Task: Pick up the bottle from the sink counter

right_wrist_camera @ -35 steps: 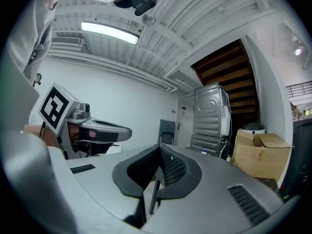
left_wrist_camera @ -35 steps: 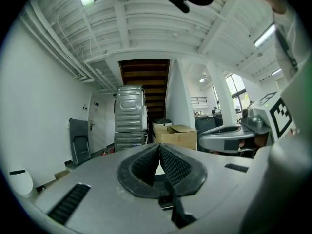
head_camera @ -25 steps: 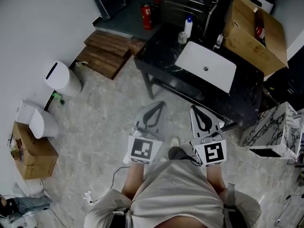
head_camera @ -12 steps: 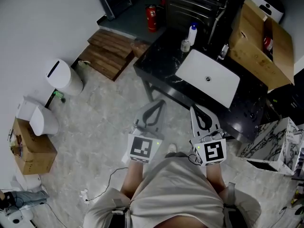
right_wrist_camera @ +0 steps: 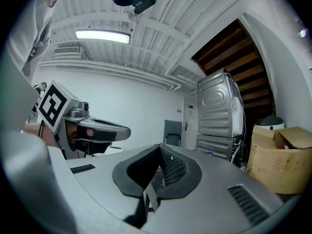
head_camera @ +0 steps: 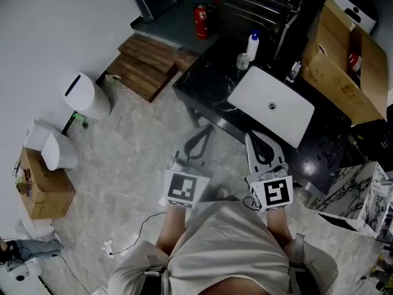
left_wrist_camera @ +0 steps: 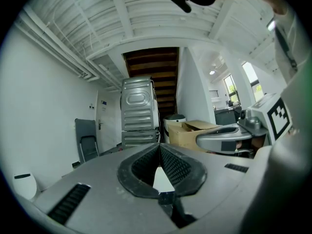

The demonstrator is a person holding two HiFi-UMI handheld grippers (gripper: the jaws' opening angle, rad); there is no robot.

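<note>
Black worktop (head_camera: 206,82) and its white bottle (head_camera: 252,45) look a bit nearer now, yet the left tongs (left_wrist_camera: 159,146) and right tongs (right_wrist_camera: 160,148) are both pressed together, empty, far from it.

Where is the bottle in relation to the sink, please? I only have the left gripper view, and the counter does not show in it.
Observer: In the head view the bottle, white with a blue cap, stands upright on the black counter, just past the far left corner of the white sink basin.
Operator: Is anything standing close to it?
Observer: Yes, a small jar stands close beside it on the nearer side. I cannot tell whether they touch.
Operator: Is the right gripper carrying anything?
Observer: No. The right gripper view shows the right gripper with its jaws together and nothing between them.
</note>
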